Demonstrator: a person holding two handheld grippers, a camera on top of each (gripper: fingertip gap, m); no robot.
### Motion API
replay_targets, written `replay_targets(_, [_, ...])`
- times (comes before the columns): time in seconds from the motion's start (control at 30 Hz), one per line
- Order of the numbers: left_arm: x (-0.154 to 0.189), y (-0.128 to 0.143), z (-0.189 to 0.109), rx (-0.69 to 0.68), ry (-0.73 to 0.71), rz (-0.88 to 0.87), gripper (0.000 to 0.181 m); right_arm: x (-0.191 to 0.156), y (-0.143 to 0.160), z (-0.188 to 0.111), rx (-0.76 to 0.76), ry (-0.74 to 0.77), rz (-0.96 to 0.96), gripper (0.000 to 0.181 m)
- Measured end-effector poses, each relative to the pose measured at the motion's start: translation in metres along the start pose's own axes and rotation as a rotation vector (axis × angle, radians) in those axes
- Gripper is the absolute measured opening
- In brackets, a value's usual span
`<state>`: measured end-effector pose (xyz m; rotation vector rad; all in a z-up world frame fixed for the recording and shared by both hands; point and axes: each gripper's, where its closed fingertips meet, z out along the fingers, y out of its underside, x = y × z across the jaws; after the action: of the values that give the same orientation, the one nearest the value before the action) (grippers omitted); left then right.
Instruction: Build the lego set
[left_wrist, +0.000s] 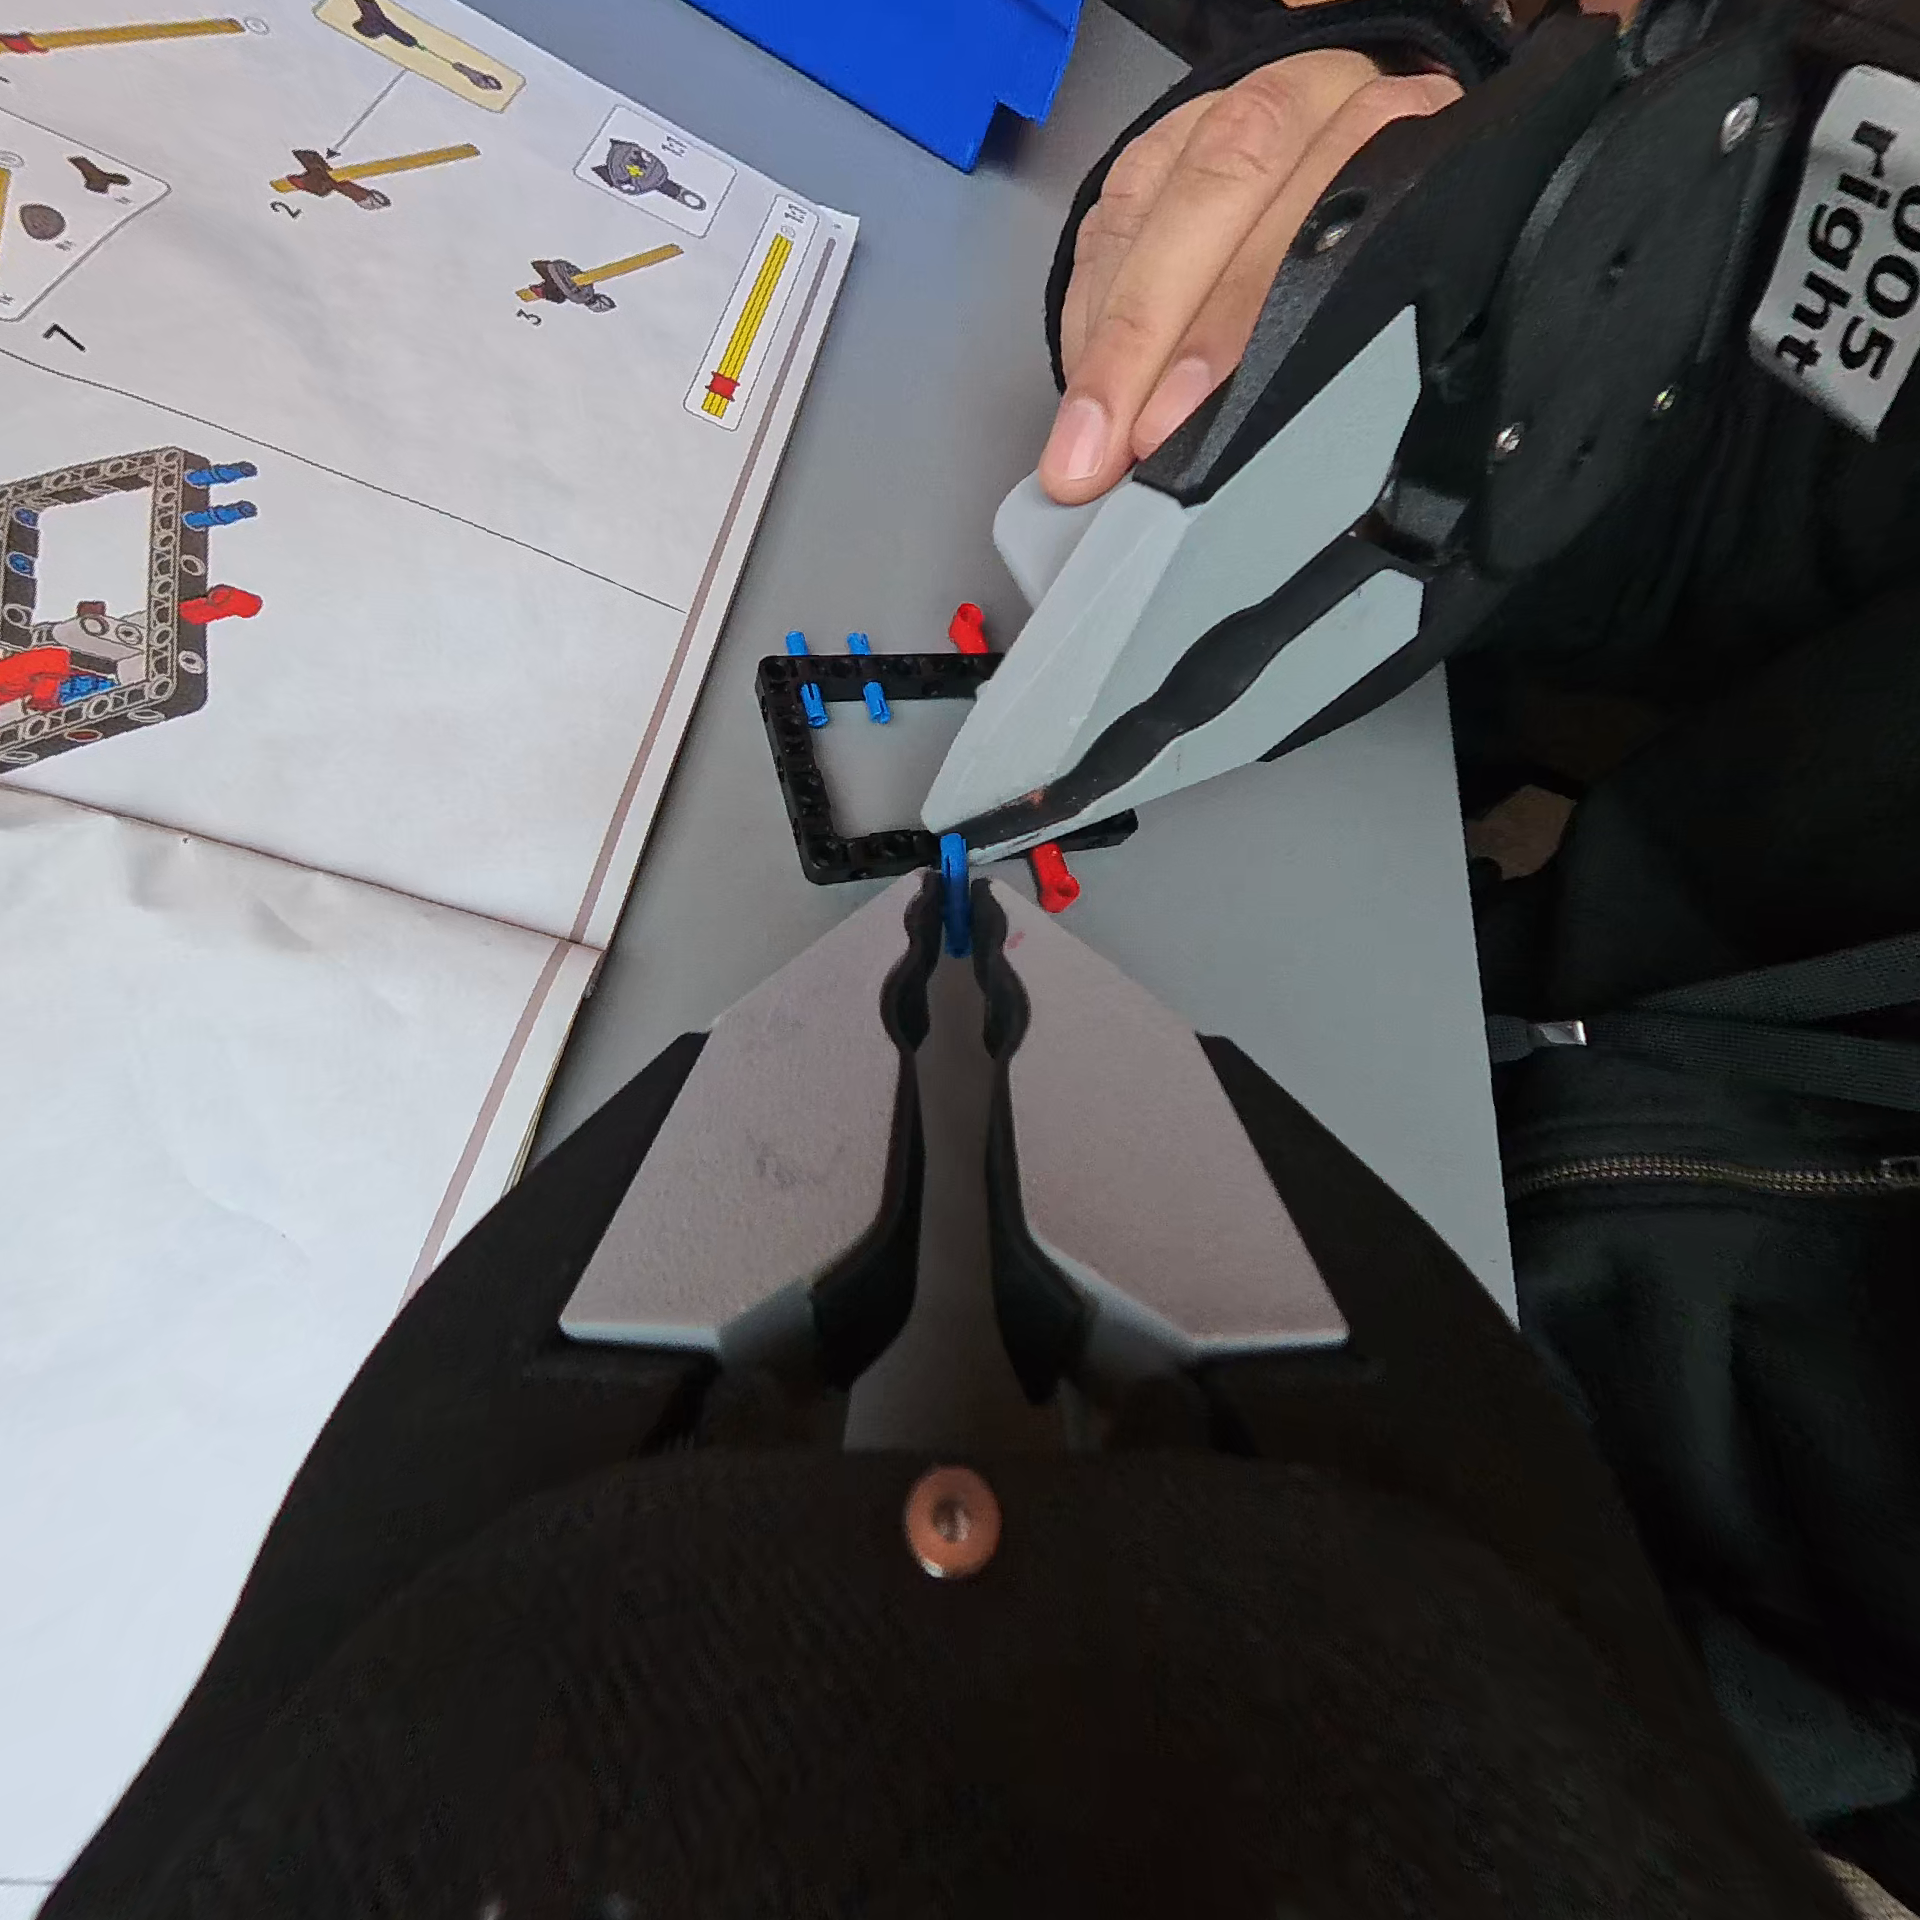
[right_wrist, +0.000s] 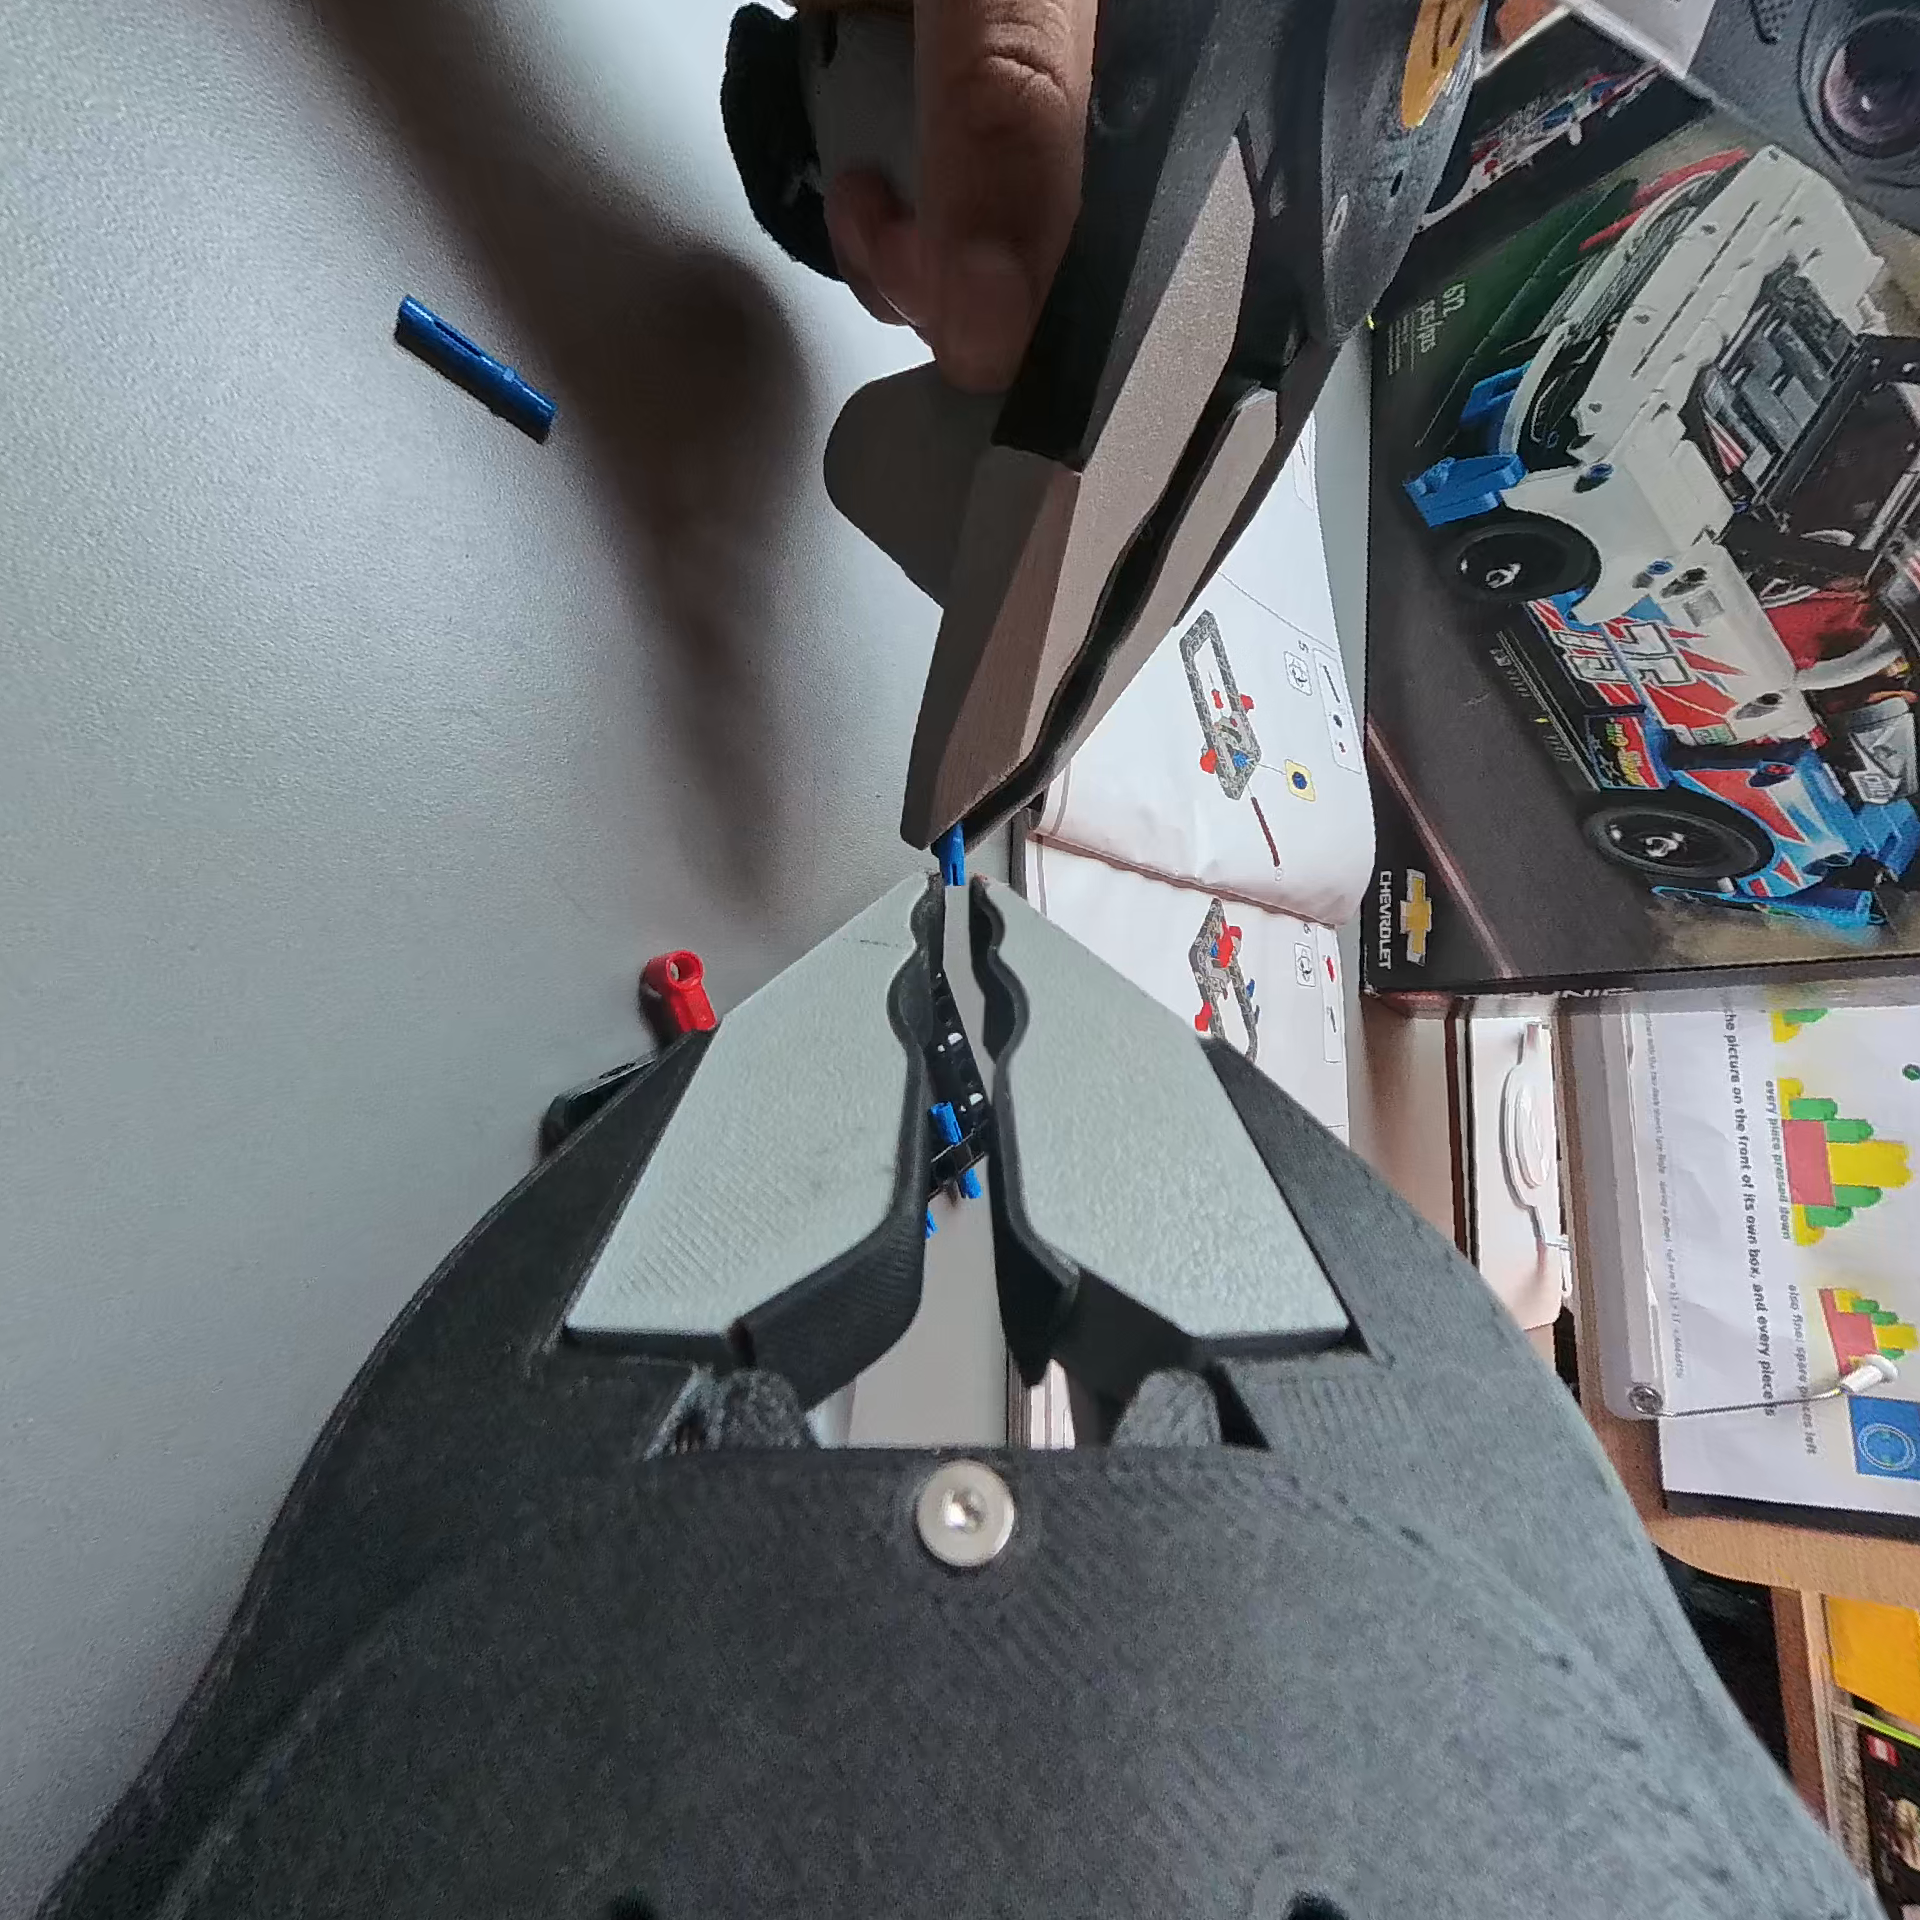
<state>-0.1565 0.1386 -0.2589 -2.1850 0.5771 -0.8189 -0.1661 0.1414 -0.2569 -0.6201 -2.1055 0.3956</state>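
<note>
Pushing a blue peg into the black frame.

The left gripper (left_wrist: 954, 902) is clamped on a blue peg (left_wrist: 954, 906), its tip at a hole in the near bar of the black frame (left_wrist: 798, 758), which the right gripper (right_wrist: 956, 883) pinches just above the grey table (left_wrist: 1299, 935). The next move seems to need a straight push along the hole's line while the frame is kept steady.

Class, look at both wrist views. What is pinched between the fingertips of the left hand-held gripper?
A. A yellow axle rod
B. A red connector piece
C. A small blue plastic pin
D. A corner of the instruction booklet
C: the left hand-held gripper is closed on a small blue plastic pin, its tip meeting the rectangular black plastic frame with holes that the right hand-held gripper grips.
</note>
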Motion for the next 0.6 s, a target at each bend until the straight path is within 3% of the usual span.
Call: replay_targets(0.6, [0.0034, -0.0009, 0.0033, -0.015, -0.034, 0.045, 0.003, -0.0021, 0.0072, 0.0036, -0.047, -0.012, -0.004, 0.000])
